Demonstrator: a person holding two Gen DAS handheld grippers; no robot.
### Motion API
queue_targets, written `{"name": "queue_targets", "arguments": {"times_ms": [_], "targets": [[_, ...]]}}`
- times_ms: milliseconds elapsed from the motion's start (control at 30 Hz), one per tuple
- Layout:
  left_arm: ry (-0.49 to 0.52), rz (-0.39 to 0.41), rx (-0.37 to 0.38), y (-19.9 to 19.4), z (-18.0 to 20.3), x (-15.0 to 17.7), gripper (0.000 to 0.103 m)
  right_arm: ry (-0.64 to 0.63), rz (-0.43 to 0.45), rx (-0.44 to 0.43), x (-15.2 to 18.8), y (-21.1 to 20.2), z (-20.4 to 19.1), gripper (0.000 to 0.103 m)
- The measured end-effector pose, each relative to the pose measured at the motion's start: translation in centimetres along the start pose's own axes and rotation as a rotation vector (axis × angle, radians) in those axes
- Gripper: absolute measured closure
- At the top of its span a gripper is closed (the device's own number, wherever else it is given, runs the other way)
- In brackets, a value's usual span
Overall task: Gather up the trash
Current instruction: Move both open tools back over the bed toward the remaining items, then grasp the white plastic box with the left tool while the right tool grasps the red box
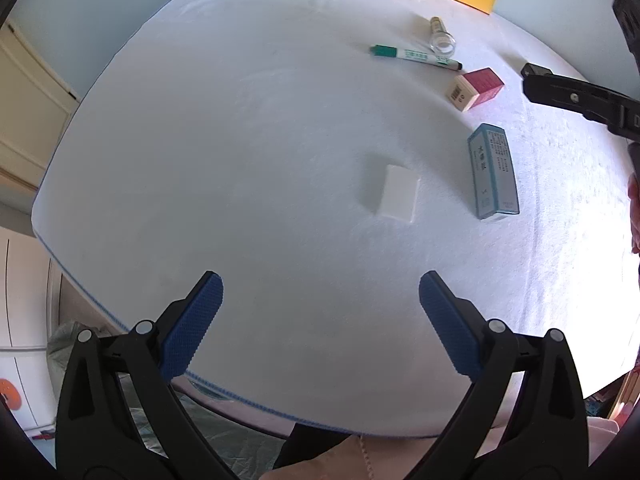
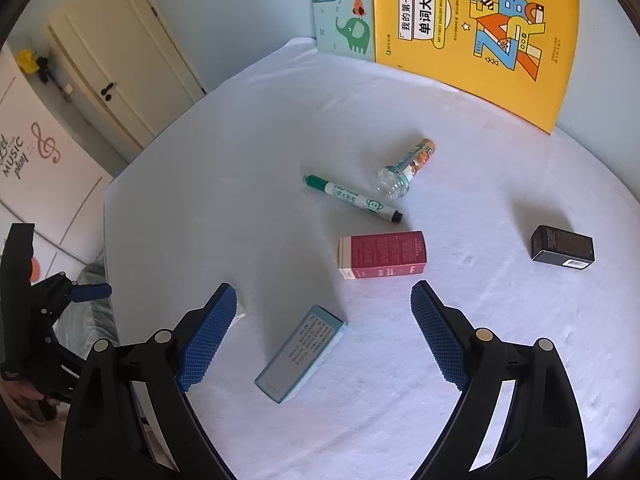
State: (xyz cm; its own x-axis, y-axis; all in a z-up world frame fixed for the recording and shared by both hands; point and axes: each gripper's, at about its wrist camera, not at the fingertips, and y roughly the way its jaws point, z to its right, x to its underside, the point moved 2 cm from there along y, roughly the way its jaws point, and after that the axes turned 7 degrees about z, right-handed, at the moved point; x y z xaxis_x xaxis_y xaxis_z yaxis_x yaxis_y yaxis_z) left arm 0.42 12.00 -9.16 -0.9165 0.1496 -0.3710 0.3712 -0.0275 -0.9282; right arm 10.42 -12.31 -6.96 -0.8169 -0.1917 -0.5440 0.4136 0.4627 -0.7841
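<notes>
On the white-covered table lie a small white box, a blue-grey box, a red box, a green marker and a small clear bottle. My left gripper is open and empty, above the table's near edge, short of the white box. My right gripper is open and empty, with the blue-grey box lying between its fingers. The red box, green marker, bottle and a black box lie beyond it.
A yellow book and a teal book lean against the wall at the table's back. The right gripper's finger shows at the right in the left wrist view. A door and a grey bag stand left of the table.
</notes>
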Motion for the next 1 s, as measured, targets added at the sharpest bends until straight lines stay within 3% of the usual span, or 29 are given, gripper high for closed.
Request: {"name": "queue_targets", "arguments": {"times_ms": [700,1000], "targets": [[0.017,-0.082,0.015,5.8,3.3,-3.5,0.007,0.008,-0.103,0.019,-0.5,5.6,3.8,0.014],[0.030,-0.115,0.038,7.5,3.0,-3.9,0.021,0.011,-0.115,0.032,-0.4,6.7,4.1,0.014]]}}
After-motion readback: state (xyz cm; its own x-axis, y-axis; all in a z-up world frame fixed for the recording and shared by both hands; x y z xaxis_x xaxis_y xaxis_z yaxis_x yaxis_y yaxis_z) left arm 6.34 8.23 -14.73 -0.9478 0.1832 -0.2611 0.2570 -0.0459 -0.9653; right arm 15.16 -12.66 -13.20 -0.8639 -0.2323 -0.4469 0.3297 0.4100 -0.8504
